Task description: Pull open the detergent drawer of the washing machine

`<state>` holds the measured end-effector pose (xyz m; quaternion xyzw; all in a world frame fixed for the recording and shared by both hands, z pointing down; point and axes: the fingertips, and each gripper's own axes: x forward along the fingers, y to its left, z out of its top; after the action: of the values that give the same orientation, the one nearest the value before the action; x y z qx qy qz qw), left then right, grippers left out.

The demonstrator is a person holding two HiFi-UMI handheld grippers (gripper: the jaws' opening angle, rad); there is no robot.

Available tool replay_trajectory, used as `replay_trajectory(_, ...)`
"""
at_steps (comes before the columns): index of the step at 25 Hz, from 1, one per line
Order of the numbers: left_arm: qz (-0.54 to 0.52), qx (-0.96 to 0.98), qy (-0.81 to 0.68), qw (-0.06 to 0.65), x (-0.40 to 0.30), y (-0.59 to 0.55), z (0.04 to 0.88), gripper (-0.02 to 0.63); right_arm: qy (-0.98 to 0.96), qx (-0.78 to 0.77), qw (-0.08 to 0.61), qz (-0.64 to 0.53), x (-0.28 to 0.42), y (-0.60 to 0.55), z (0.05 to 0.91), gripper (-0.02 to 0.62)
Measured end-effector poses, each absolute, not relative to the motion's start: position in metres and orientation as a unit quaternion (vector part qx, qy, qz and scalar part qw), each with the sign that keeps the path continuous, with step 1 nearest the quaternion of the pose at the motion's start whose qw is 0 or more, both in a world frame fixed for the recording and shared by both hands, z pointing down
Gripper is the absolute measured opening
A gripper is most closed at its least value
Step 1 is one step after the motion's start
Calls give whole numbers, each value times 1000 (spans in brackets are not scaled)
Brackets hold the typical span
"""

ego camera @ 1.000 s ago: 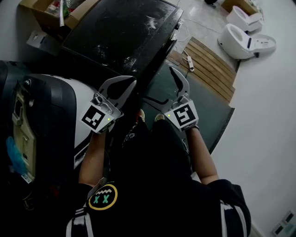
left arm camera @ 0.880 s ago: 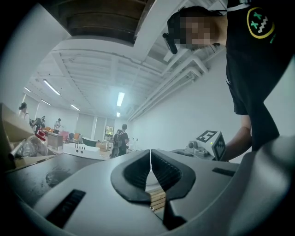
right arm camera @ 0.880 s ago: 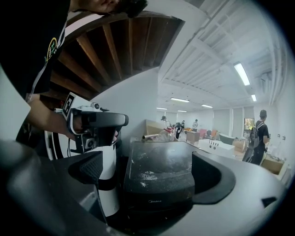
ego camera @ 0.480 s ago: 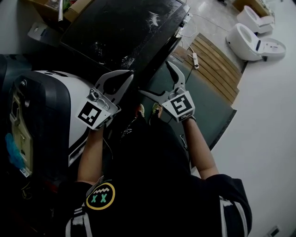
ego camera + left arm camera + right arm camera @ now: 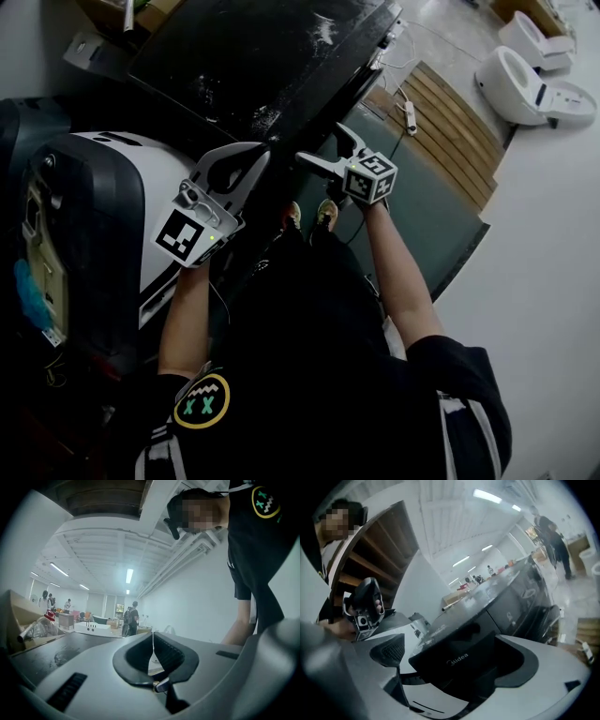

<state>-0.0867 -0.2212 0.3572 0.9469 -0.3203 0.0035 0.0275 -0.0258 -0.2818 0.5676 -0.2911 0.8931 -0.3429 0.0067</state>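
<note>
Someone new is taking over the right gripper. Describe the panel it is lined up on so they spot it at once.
Start from the big dark washing machine with the dusty top. On its front, under that top, sits a black panel, framed between the open jaws of the right gripper. Unlike the dark faces beside it, it carries pale Midea lettering.

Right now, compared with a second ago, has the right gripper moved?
Yes. The right gripper has moved up the head view, away from the person's shoes and toward the black machine, with its jaws swung left.
</note>
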Motion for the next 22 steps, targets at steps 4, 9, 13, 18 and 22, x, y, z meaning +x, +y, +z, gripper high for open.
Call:
replay_trajectory(4,20,945,-326,15,-96,-217,366,23,867,-253,48,-427,-26,-288,608,600)
replay_trajectory(9,26,941,-336,15,-99,-213,367,23,842,-202,80,-494,-35,-287,633,600)
replay_trajectory(13,29,935,-351,39,-96,-211,362,23,834,-185,91,-512,-40,-290,643,600)
replay_trajectory(18,35,930,-361,49,-97,-207,366,23,837,-159,99,-515,-47,-290,638,588)
replay_trajectory(22,47,931,-359,33,-101,-203,373,23,834,-140,112,-523,-61,-291,630,588)
